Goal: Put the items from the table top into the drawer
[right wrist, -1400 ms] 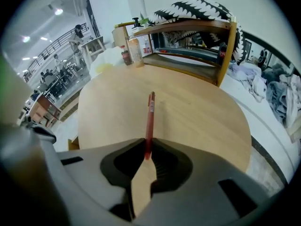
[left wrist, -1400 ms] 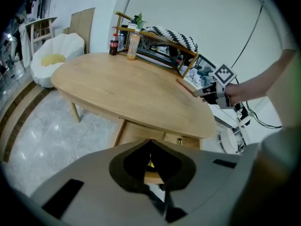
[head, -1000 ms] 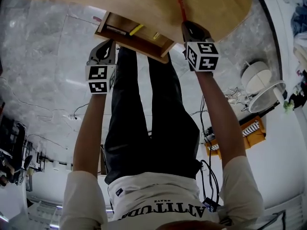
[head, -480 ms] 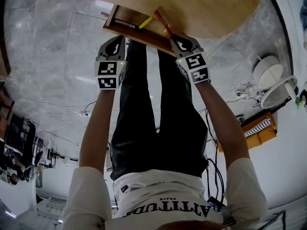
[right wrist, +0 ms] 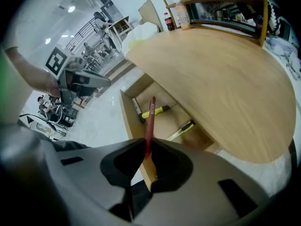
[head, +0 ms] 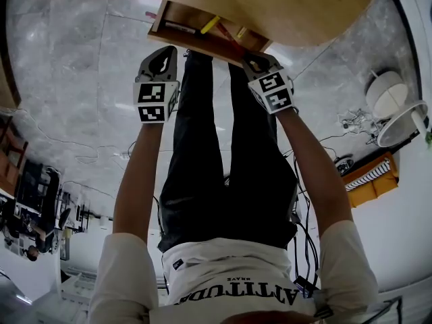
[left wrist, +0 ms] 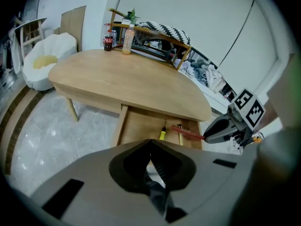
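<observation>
The wooden table (head: 270, 5) has its drawer (head: 177, 20) pulled out below the front edge. My right gripper (head: 248, 58) is shut on a thin red stick-like pen (right wrist: 149, 121), whose free end points over the drawer (right wrist: 165, 122). Inside lie a yellow-handled tool (right wrist: 157, 110), a second yellow and black tool (right wrist: 182, 130) and a dark marker (right wrist: 136, 108). From the left gripper view the red pen (left wrist: 187, 132) hangs over the drawer's right part (left wrist: 141, 128). My left gripper (head: 164, 51) is shut and empty, just in front of the drawer's left side.
A shelf with bottles (left wrist: 141, 32) stands at the table's far edge and a white chair (left wrist: 47, 60) beyond its left end. The person's legs (head: 216, 147) are under the drawer front. An orange box (head: 368, 184) and cables lie on the floor at right.
My right gripper has carried the red pen leftward off the table edge and down to the open drawer. The left gripper has stayed by the drawer front.
</observation>
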The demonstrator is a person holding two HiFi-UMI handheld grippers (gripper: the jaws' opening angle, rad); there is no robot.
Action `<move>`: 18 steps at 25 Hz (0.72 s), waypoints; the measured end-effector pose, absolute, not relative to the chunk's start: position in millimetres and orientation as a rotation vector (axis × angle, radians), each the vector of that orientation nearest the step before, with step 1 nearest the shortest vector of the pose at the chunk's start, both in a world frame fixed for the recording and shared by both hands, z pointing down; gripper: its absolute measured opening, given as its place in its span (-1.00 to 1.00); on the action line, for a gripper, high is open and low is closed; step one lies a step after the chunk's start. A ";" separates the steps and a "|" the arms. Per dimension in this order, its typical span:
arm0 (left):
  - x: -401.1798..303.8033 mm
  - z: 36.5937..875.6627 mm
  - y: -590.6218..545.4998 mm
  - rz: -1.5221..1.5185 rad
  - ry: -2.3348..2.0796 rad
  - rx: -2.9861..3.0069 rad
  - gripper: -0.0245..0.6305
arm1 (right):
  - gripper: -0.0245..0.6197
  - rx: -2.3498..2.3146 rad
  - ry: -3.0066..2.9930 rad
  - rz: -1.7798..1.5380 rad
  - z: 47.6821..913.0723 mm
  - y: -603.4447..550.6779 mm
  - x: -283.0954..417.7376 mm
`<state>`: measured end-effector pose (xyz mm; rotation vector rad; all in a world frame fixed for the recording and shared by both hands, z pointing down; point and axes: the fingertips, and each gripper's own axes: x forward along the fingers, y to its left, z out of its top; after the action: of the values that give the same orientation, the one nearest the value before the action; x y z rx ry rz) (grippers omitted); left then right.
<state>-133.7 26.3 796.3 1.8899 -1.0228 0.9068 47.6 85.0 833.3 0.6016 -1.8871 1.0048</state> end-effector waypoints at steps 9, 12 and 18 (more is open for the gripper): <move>-138.4 807.2 29.5 0.924 -0.997 1.887 -0.86 | -0.73 0.665 -1.763 1.043 864.7 85.5 54.0; -139.5 808.1 28.2 0.925 -0.992 1.888 -0.86 | -0.73 0.691 -1.754 1.042 872.0 80.6 50.0; -144.1 803.7 25.6 0.929 -0.991 1.894 -0.86 | -0.67 0.707 -1.721 1.038 876.3 79.7 45.7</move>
<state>-144.1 25.6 803.7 1.8943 -0.9910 0.9293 45.7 79.7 876.3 0.7066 -1.7206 1.0383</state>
